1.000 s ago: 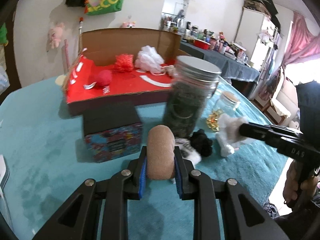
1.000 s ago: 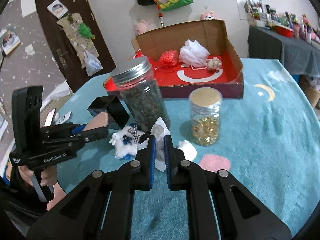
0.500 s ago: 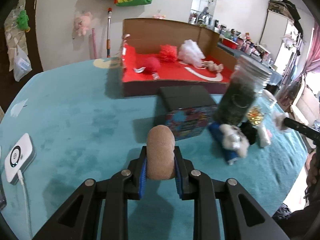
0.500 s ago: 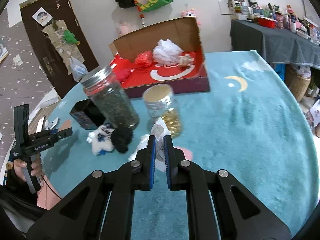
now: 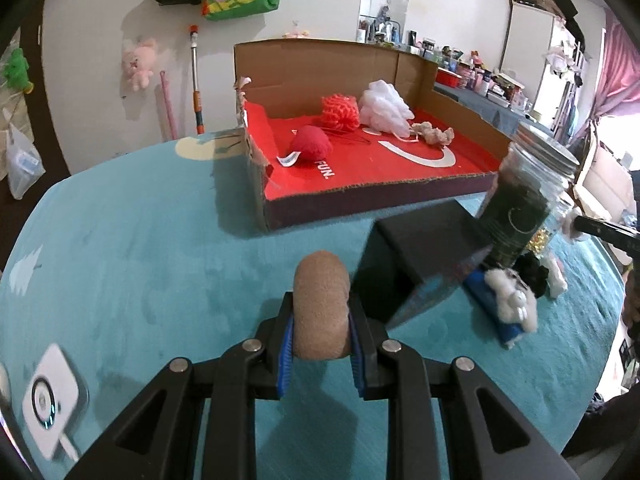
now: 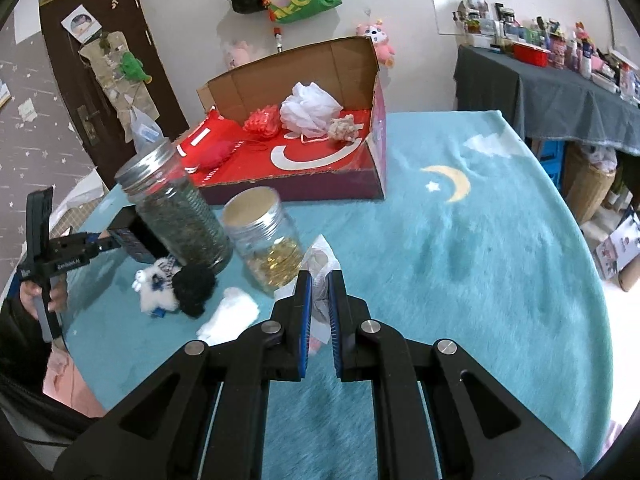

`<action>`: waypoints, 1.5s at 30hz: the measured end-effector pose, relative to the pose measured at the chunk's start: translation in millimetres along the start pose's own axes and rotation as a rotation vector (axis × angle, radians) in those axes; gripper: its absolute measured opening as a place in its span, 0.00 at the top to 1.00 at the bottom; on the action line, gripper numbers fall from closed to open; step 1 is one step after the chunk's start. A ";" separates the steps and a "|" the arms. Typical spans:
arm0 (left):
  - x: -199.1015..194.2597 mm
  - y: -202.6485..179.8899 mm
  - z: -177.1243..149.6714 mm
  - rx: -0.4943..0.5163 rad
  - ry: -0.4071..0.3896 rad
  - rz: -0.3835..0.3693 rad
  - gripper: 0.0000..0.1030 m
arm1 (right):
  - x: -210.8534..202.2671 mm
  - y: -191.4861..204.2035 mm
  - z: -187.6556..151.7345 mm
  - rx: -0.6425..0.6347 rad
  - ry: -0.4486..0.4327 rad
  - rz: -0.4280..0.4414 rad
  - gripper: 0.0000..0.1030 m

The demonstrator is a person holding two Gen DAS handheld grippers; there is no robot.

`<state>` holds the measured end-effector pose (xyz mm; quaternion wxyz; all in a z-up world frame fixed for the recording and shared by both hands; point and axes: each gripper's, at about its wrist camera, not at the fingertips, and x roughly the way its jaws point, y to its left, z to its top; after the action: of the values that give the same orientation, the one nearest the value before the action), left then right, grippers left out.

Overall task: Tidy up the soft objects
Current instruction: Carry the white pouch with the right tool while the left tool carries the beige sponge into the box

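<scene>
My left gripper [image 5: 321, 320] is shut on a brown sponge pad [image 5: 320, 304], held above the teal cloth and short of the red-lined cardboard box [image 5: 372, 196]. In that box lie a red ball [image 5: 311, 146], an orange-red puff [image 5: 339, 106], a white puff [image 5: 385, 109] and a small beige toy [image 5: 433, 135]. My right gripper [image 6: 319, 296] is shut on a thin white cloth piece [image 6: 321, 258], near the front of the table. The box [image 6: 374, 148] stands further back in the right wrist view. A small white plush [image 6: 157, 290] and a black pom-pom [image 6: 195, 286] lie on the cloth by the jars.
A tall jar of dark leaves [image 6: 176, 208], a smaller jar of gold pieces [image 6: 266, 240] and a black box [image 5: 424, 252] stand between the grippers and the cardboard box. A white device [image 5: 50, 396] lies at front left. A white cloth scrap [image 6: 230, 314] lies near the plush.
Both grippers have swung across the table with their loads. The left wrist view now faces the box from its left front corner. The right gripper has drifted right, away from the jars.
</scene>
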<state>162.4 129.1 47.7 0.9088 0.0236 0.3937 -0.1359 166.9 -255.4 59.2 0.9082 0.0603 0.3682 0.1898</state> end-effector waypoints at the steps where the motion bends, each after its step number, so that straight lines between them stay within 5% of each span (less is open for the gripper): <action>1: 2.3 2.7 2.4 0.003 0.004 -0.001 0.76 | 2.1 -1.1 2.0 -0.002 0.001 -0.001 0.92; 30: 18.4 1.9 83.5 0.124 -0.018 -0.140 0.76 | 50.0 -4.7 95.2 -0.102 0.014 0.165 0.92; 45: 102.8 -79.4 188.0 0.174 0.179 -0.090 0.75 | 159.6 29.4 189.1 -0.083 0.245 0.160 0.92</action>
<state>341.7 1.1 108.1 0.8576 0.0968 0.4606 -0.2074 393.7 -160.6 99.9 0.8401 0.0284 0.4621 0.2825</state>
